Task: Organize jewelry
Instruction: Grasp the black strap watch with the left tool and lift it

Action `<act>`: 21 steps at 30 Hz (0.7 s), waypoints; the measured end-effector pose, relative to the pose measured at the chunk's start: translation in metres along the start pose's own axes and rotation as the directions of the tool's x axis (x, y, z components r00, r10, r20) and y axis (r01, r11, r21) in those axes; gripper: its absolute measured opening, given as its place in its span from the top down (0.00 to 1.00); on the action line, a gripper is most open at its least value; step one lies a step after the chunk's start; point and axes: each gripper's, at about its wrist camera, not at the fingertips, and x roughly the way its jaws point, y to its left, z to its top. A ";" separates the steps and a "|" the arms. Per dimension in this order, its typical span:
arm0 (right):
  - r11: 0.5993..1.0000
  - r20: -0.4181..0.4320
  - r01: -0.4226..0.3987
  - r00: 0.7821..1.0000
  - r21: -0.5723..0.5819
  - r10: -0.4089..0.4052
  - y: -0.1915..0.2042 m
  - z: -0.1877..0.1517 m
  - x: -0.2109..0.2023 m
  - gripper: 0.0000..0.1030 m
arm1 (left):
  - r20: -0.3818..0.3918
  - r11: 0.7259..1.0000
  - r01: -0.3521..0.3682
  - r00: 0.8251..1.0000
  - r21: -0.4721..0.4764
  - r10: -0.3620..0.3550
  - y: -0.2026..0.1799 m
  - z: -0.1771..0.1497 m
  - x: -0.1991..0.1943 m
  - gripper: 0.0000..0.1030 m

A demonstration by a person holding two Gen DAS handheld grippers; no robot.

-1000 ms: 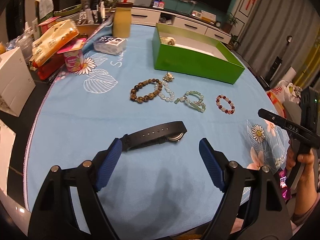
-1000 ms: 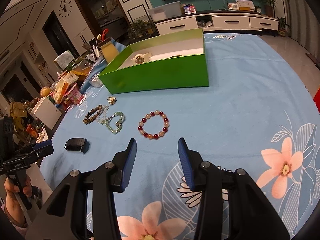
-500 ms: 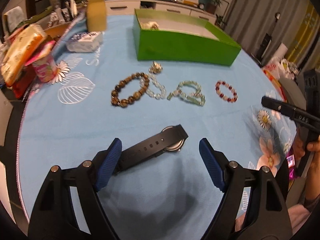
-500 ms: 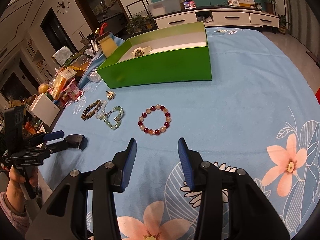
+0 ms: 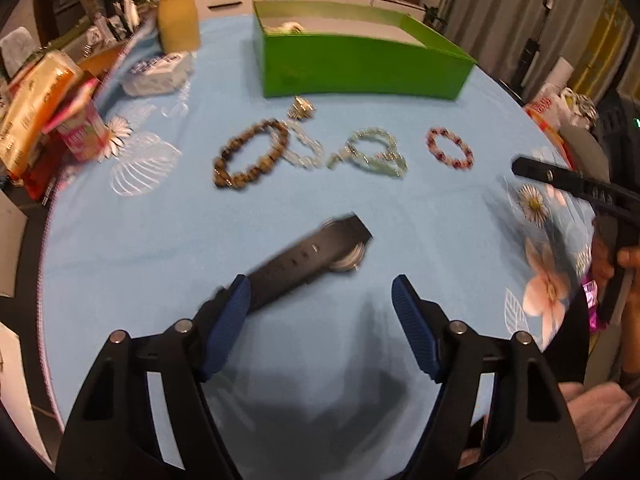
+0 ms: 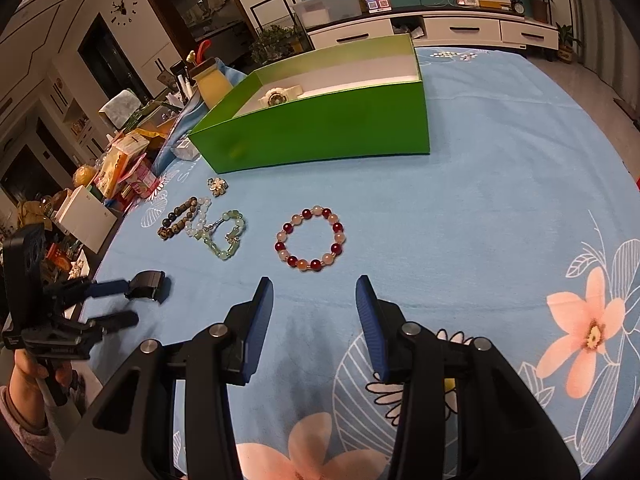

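Landmark: green box point(image 6: 320, 128), open on top, standing on the blue cloth point(image 6: 500, 200).
Left gripper point(image 5: 320, 308): jaws spread wide, holding nothing; it hangs low over the cloth on the side far from the box.
Watch point(image 5: 308, 256): black, lying flat on the cloth, well apart from the box. Its strap end reaches the left blue finger point(image 5: 228, 320); the view is blurred, so I cannot tell if they touch. The round case lies at the end nearer to the box.
Right gripper point(image 6: 314, 312): jaws apart with a moderate gap, nothing between them, above the cloth and well away from the box.
Red bracelet point(image 6: 311, 238): red and pale beads, flat on the cloth between the box and the right gripper, apart from both.
Green bracelet point(image 6: 224, 236): pale green beads, in front of the box, beside the red bracelet.
Clear bracelet point(image 6: 198, 222): touching the green one and the brown one.
Brown bracelet point(image 6: 178, 218): dark brown beads, at the end of the row in front of the box.
Brooch point(image 6: 217, 186): small and flower-shaped, the nearest piece to the front wall of the box.
White watch point(image 6: 278, 96): inside the box, near its far corner.
Yellow jar point(image 5: 178, 24): standing beyond the box corner, at the cloth edge.
Packages point(image 5: 44, 100): orange and pink, beside the cloth, far to the side of the box.
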 end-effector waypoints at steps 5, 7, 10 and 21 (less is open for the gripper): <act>1.000 -0.004 0.005 1.000 0.005 -0.005 -0.002 -0.001 0.000 0.58 | 0.030 0.999 0.037 0.999 0.000 -0.037 0.004 0.019 -0.003 0.28; 1.000 -0.005 0.006 1.000 0.016 -0.006 -0.005 -0.001 0.000 0.58 | 0.007 0.998 0.069 0.998 0.009 -0.069 0.005 0.023 0.005 0.28; 1.000 -0.006 0.010 1.000 0.021 -0.010 -0.007 -0.001 0.000 0.58 | -0.055 0.994 0.109 0.993 0.016 -0.108 0.008 0.027 0.019 0.28; 1.000 -0.016 0.011 1.000 0.026 -0.011 -0.008 -0.001 0.007 0.58 | -0.086 0.994 0.105 0.991 -0.019 -0.107 0.001 0.002 0.018 0.54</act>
